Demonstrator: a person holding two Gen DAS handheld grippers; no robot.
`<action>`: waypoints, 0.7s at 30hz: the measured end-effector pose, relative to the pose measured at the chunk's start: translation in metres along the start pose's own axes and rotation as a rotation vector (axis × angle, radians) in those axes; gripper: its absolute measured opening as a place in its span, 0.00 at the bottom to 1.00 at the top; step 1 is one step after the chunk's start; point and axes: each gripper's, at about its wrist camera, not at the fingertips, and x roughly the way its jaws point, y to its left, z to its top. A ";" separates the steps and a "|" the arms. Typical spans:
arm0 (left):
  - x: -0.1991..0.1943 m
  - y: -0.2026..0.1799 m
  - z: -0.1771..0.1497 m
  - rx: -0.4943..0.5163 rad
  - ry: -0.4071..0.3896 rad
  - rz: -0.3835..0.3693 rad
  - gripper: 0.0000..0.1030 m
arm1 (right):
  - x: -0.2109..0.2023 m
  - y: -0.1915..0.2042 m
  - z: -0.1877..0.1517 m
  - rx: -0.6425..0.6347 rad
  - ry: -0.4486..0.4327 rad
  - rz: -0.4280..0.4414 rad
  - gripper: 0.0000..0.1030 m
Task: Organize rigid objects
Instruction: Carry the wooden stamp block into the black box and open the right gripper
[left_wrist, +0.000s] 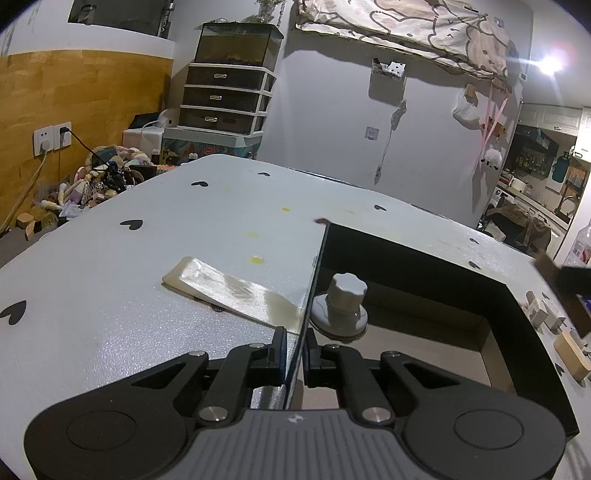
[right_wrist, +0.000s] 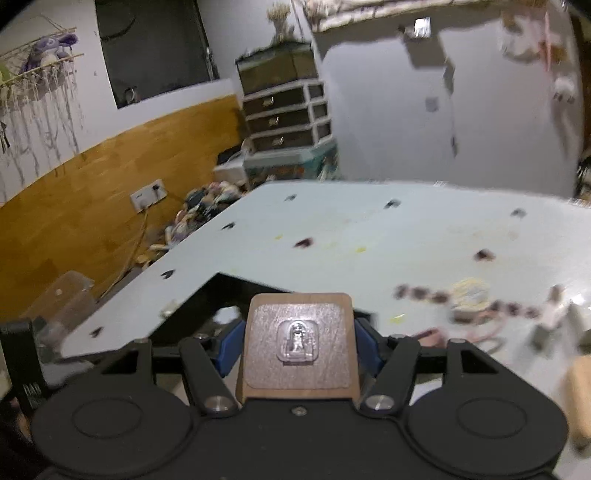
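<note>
My left gripper (left_wrist: 295, 354) is shut on the near wall of a black box (left_wrist: 480, 295), which sits on the white table (left_wrist: 110, 295). Inside the box lies a grey suction knob (left_wrist: 341, 306). A cream flat strip (left_wrist: 229, 288) lies on the table just left of the box wall. My right gripper (right_wrist: 297, 347) is shut on a wooden square plaque (right_wrist: 297, 343) with a clear hook at its centre, held above the black box (right_wrist: 229, 295). The right wrist view is blurred.
Small wooden blocks (left_wrist: 569, 350) lie at the table's right side. A beaded string and small items (right_wrist: 472, 299) lie on the table right of the box. A drawer unit (left_wrist: 225, 99) stands beyond the table. Toys pile on the floor at left.
</note>
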 end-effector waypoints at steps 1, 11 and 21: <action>0.000 0.000 0.000 0.000 0.000 -0.001 0.09 | 0.009 0.005 0.002 0.030 0.031 0.001 0.63; 0.000 0.002 0.000 -0.007 -0.002 -0.016 0.09 | 0.086 0.040 0.000 0.176 0.188 -0.173 0.63; 0.001 0.004 0.001 -0.008 0.001 -0.030 0.09 | 0.117 0.043 -0.001 0.297 0.217 -0.345 0.63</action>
